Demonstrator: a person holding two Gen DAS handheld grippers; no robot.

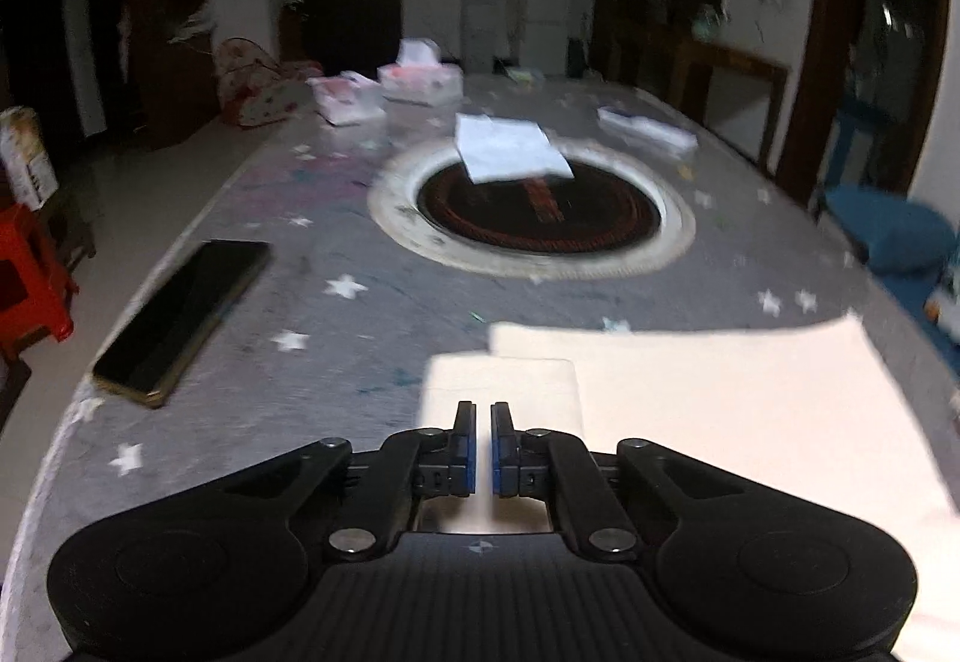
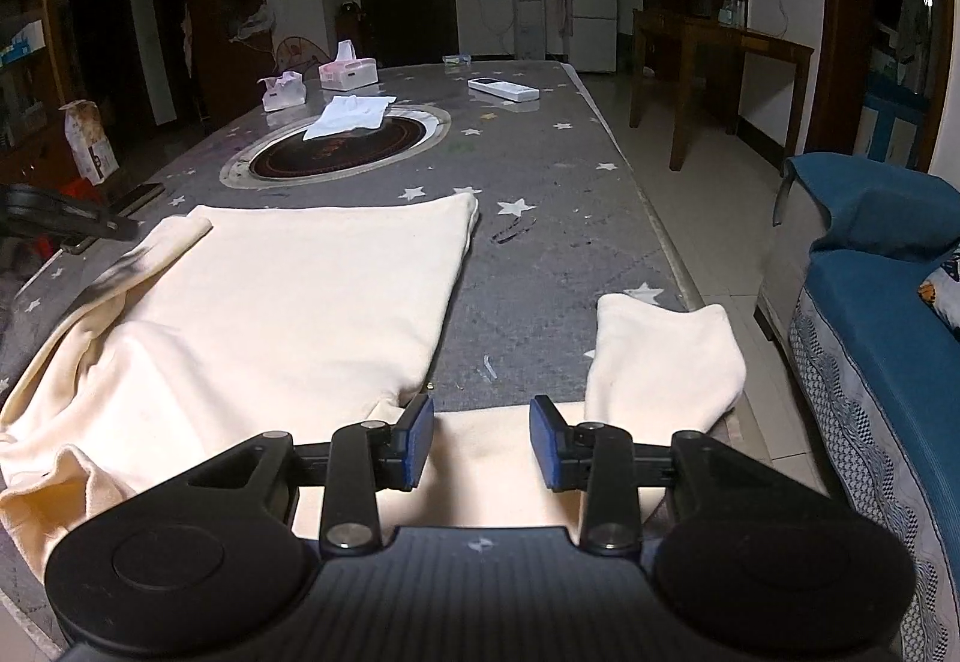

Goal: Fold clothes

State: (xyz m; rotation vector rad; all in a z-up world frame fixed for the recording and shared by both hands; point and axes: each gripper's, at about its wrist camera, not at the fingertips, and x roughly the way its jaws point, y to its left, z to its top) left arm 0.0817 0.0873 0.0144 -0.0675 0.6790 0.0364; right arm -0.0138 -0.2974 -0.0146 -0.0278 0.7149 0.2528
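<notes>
We see a cream garment (image 2: 288, 290) spread on the near part of the counter (image 2: 540, 194), which wears a grey cover printed with white stars. The cloth is plain, soft-looking and free of any print. Its body lies mostly flat, with its long axis running from the near left toward the far right, ending in a straight far edge. A sleeve (image 2: 660, 356) lies on the near right, pointing away from us, its cuff at the far end. The near left of the garment is bunched into loose folds.

Our right claw (image 2: 481, 443) hovers over the near edge of the cloth with its blue-padded fingers spread apart, gripping nothing. Our left claw (image 1: 483, 449) sits over the left corner of the garment (image 1: 690, 410) with its fingers nearly together, a thin slit between them; we cannot tell whether cloth is pinched there.

A dark phone (image 1: 180, 314) lies on the counter's left side. Farther off sit a round dark inset (image 2: 348, 152), a white cloth (image 2: 351, 116), tissue boxes (image 2: 348, 71) and a white remote (image 2: 503, 89). No writing is readable anywhere.
</notes>
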